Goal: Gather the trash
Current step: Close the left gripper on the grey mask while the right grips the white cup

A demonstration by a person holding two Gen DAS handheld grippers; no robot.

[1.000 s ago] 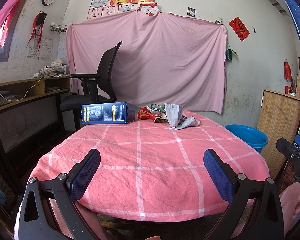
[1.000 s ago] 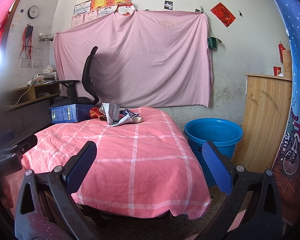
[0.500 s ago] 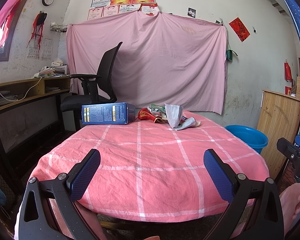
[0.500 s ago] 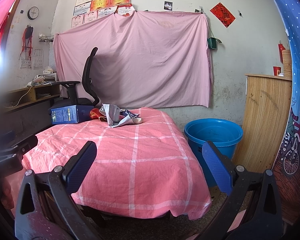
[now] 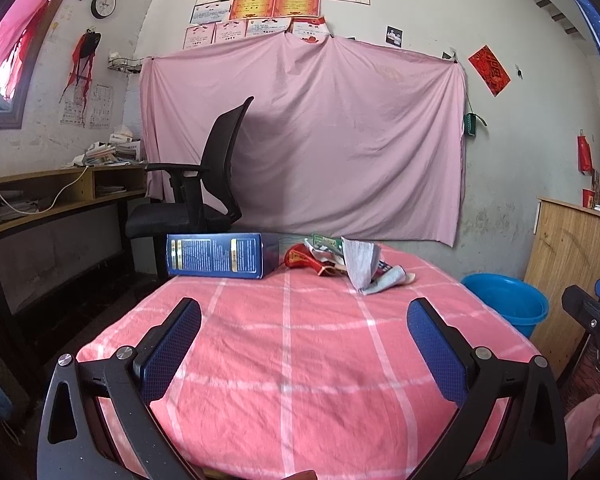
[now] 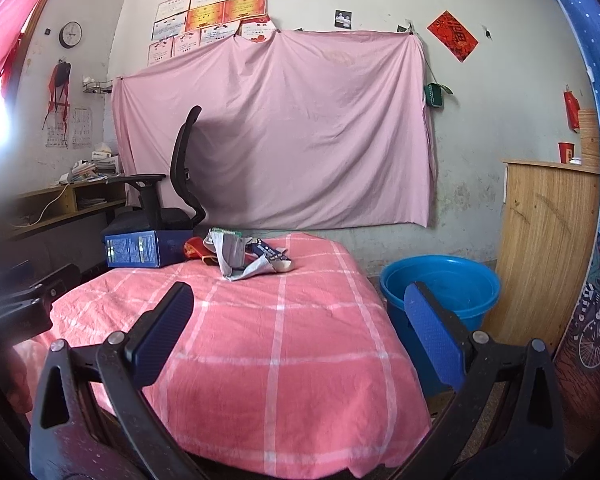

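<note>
1. A pile of wrappers lies at the far end of the table, on its pink checked cloth.
2. A blue box lies just left of the pile.
3. A blue bucket stands on the floor beside the table's right edge.
4. The left gripper and the right gripper hover over the near end, jaws spread wide, holding nothing.

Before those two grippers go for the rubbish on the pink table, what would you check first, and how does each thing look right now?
1. Left gripper open, holding nothing: ok.
2. Right gripper open, holding nothing: ok.
3. Trash pile in view at the table's far end: ok.
4. Blue box lying beside the pile, apart from both grippers: ok.
5. Blue tub on the floor beside the table, open on top: ok.
6. Whether the tub holds anything: cannot tell.
</note>
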